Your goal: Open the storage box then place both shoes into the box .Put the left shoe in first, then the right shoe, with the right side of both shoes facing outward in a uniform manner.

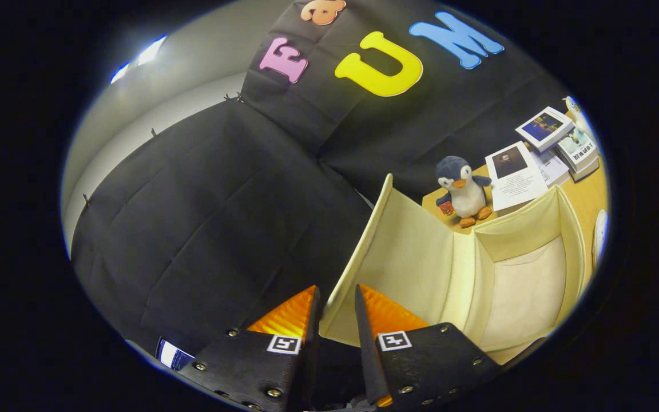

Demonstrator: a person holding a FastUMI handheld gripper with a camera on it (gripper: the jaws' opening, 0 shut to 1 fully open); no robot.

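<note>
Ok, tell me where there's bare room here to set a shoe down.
The storage box stands open just beyond the gripper, whose fingers are slightly apart with nothing between them; its pale floor is bare between the cream walls. The wooden table behind it is crowded: a plush penguin, a paper sheet and stacked books.

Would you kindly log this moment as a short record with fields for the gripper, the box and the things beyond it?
gripper: gripper with its orange fingers a narrow gap apart, straddling the near edge of the box's flap
storage box: cream fabric storage box open, flap raised, no shoe seen inside
desk: wooden desk beyond the box
toy: plush penguin upright just behind the box
papers: sheet with a photo beside the penguin; books farther back
</note>
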